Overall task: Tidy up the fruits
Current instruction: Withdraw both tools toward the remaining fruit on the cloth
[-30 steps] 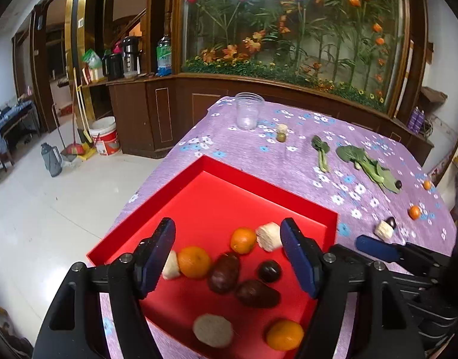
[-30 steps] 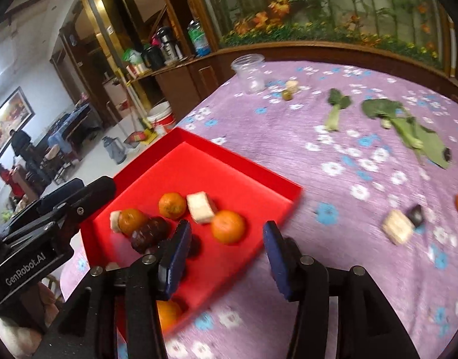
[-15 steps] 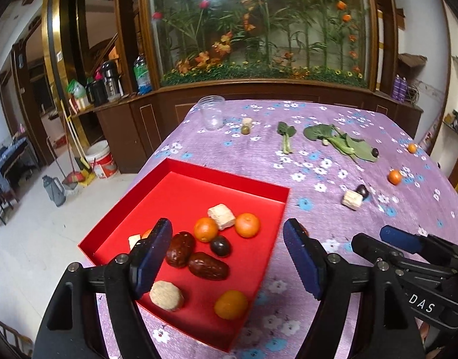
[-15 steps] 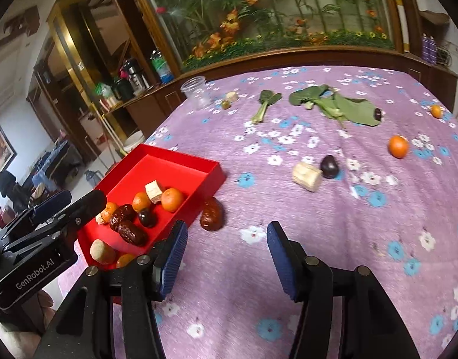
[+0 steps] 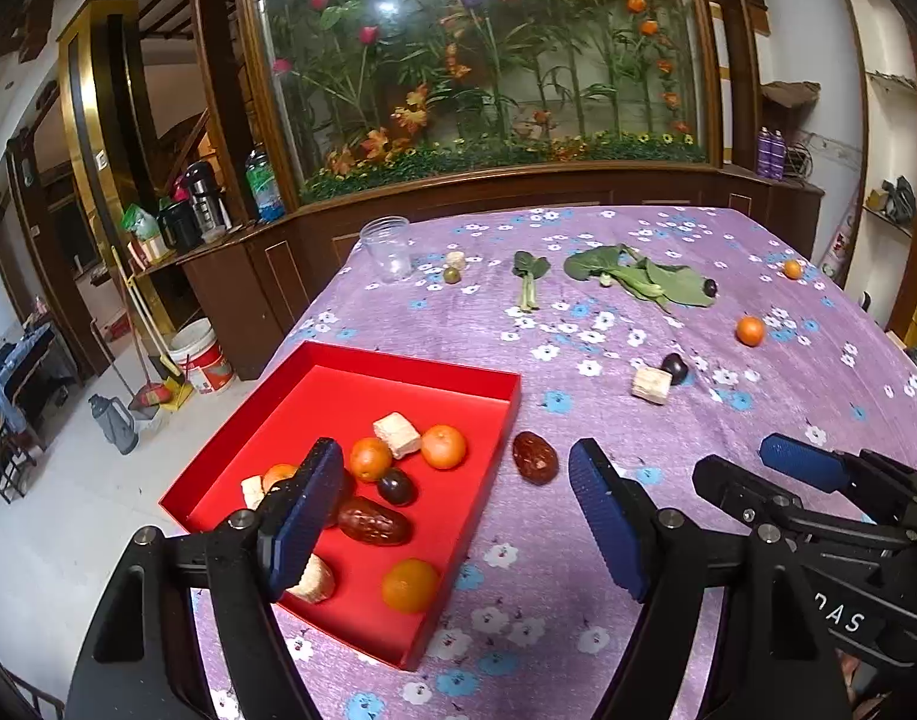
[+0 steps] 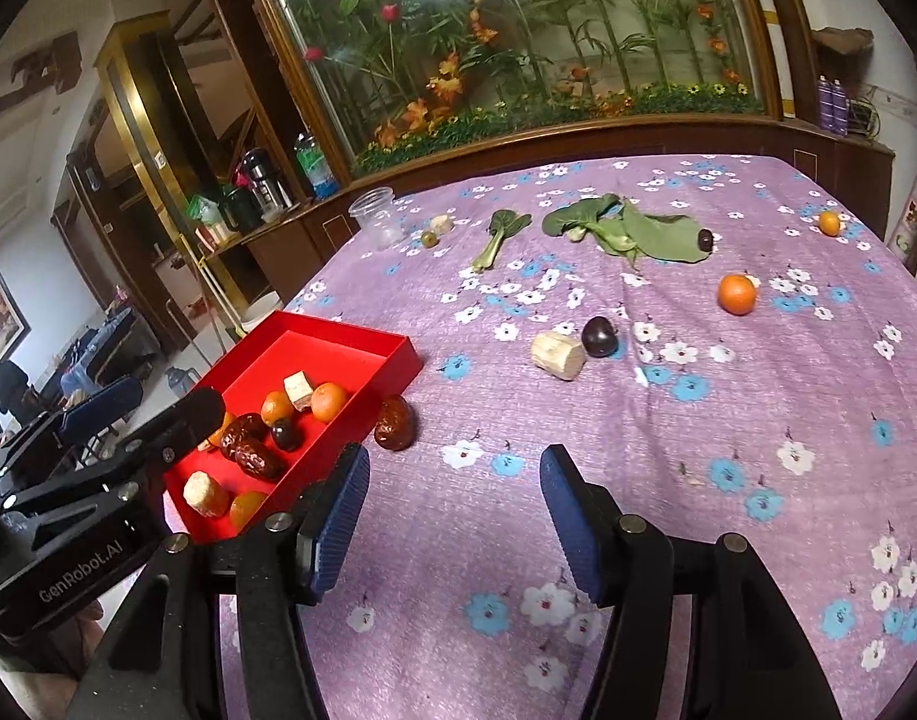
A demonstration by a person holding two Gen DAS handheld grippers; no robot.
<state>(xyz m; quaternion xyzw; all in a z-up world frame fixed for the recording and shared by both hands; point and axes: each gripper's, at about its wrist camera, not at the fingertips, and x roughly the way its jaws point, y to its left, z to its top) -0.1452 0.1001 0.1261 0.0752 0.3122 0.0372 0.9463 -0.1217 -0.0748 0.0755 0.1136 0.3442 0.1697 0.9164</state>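
Grippers both spread and empty: left gripper above red tray, right gripper above tablecloth.

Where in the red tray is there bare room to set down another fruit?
The far half of the red tray, between its back wall and the pale chunk, is bare. The near half is crowded with oranges, dates and a dark plum.

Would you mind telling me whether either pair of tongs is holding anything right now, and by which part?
Nothing is held. The left tongs and the right tongs both stand open with only the tray and cloth behind the gaps.
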